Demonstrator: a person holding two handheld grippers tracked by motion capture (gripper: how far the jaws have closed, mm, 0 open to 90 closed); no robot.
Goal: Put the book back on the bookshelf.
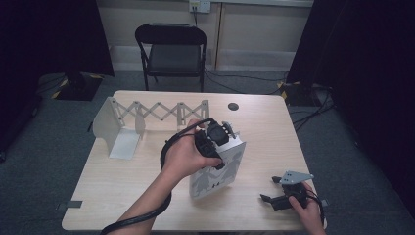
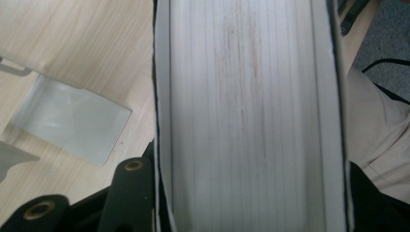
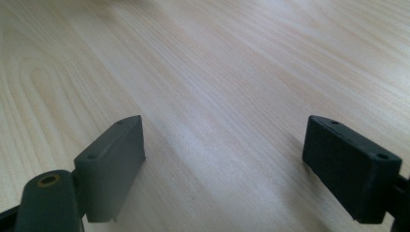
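I am resting my right gripper (image 1: 272, 192) low at the near right corner of the table (image 1: 264, 127), its jaws standing wide apart with nothing but bare wood between them, as the right gripper view is showing. It is lying well apart from the work, to the right of the book (image 1: 215, 174) and nearer to me.

My left gripper (image 1: 213, 138) is doing the holding. I am clamping its jaws across the thickness of the book from above, one jaw against each cover, and the left gripper view is looking straight along the pale page edges (image 2: 246, 116) running between the two covers. The book is standing upright and a little tilted near the middle of the table, slightly toward the near edge, its patterned cover facing me; I cannot tell whether its lower edge is touching the wood or just clear of it.

What the coming move is turning on, as I am judging it: the expanding bookshelf (image 1: 147, 115) is lying beyond and to the left of the book, toward the far left corner. Its long axis is running along the far edge, lattice back stretched between a white end plate (image 1: 105, 122) and the other end. It is holding no books at all. My left hand (image 1: 188, 154) is plainly the nearer one to it.
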